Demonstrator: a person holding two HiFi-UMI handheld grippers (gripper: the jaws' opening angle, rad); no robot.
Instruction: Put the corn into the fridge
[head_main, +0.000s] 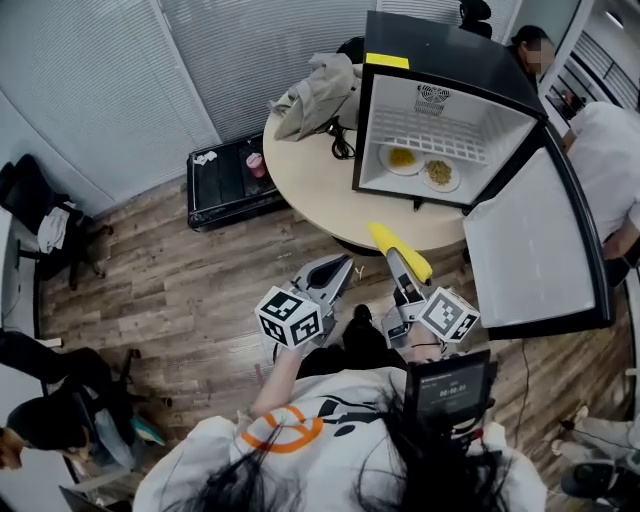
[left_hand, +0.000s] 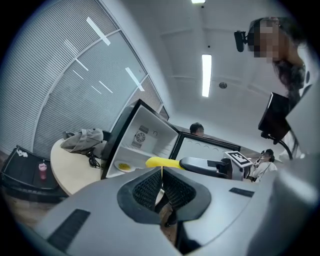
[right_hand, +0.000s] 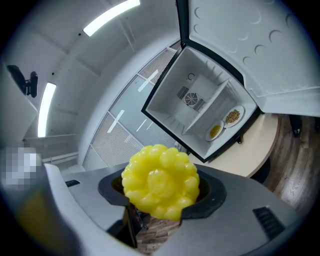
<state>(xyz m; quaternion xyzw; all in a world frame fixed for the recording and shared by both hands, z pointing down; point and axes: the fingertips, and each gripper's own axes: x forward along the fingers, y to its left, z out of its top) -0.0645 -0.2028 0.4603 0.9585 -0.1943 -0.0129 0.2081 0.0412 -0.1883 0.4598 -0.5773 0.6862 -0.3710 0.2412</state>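
Observation:
A yellow corn cob (head_main: 398, 250) sticks out from my right gripper (head_main: 398, 264), which is shut on it over the wood floor, short of the round table (head_main: 310, 185). In the right gripper view the corn (right_hand: 160, 182) faces me end-on between the jaws, with the open fridge (right_hand: 200, 102) beyond. The small black fridge (head_main: 440, 60) stands on the table, its door (head_main: 535, 240) swung out to the right. Two plates of food (head_main: 402, 158) (head_main: 440, 173) lie on its floor. My left gripper (head_main: 343, 266) hangs beside the right one, shut and holding nothing (left_hand: 161, 176).
A grey bundle of cloth (head_main: 318, 92) and a black cable (head_main: 342, 146) lie on the table left of the fridge. A black case (head_main: 230, 178) sits on the floor behind the table. People stand at the far right (head_main: 610, 150) and sit at the lower left (head_main: 50, 420).

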